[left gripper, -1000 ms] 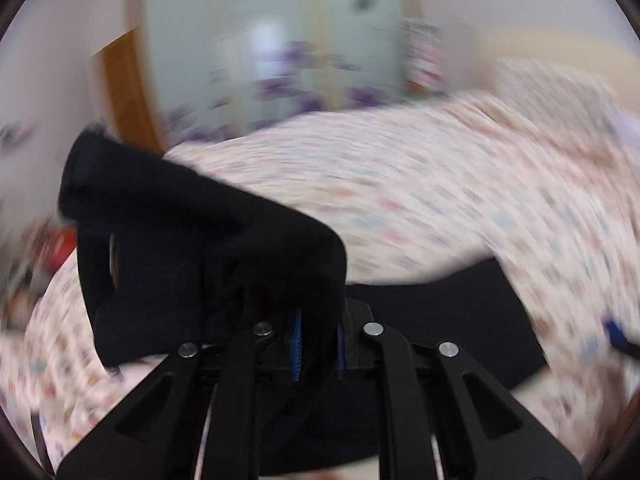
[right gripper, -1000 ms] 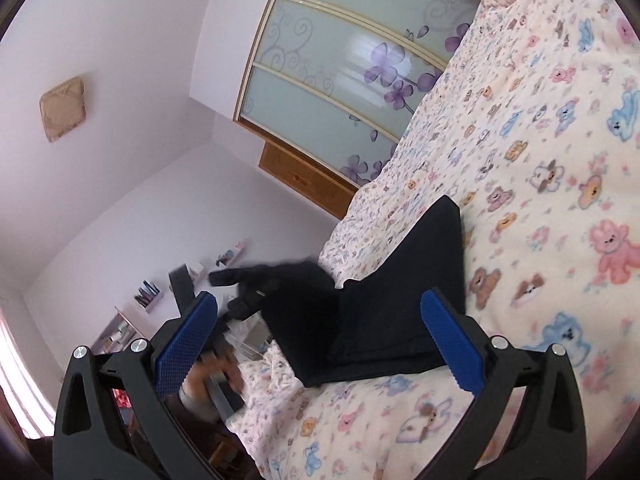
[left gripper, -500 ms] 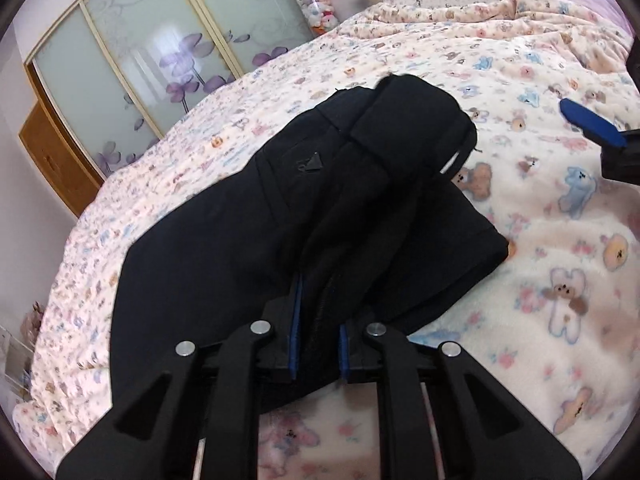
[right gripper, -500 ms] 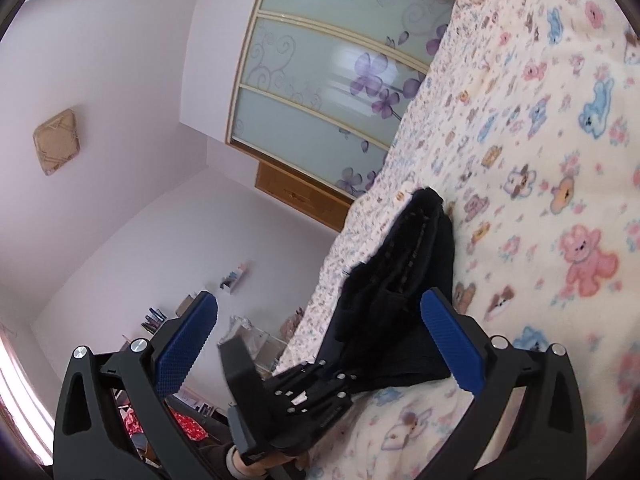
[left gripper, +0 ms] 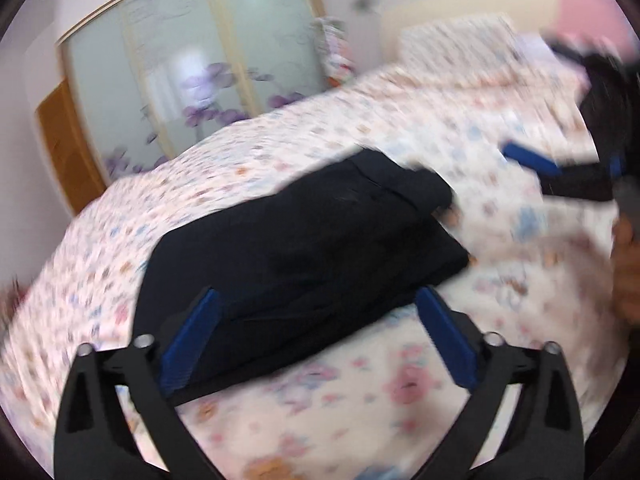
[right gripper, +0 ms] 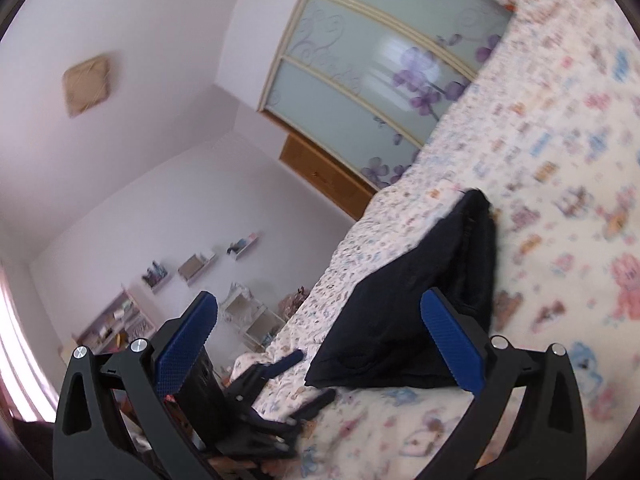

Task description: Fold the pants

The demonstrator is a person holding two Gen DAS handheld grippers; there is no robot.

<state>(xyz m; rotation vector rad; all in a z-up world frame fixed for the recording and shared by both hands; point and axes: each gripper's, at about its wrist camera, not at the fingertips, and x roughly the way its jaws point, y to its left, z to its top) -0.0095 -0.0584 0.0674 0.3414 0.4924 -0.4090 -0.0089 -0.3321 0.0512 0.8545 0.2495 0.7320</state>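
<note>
bear-print bedspread (left gripper: 400,420) under unlabelled black pants (left gripper: 304,236)

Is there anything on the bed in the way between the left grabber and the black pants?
No, nothing visible is in the way. The black pants lie folded on the bedspread right ahead of the left gripper, whose jaws are opening with no cloth pinched between them.

Bed covered by teddy-print blanket (right gripper: 568,184). Frosted sliding wardrobe doors (right gripper: 384,64) with purple flowers seen behind it. Wall shelves (right gripper: 196,266) and square wall plaque (right gripper: 86,84) mounted left.
</note>
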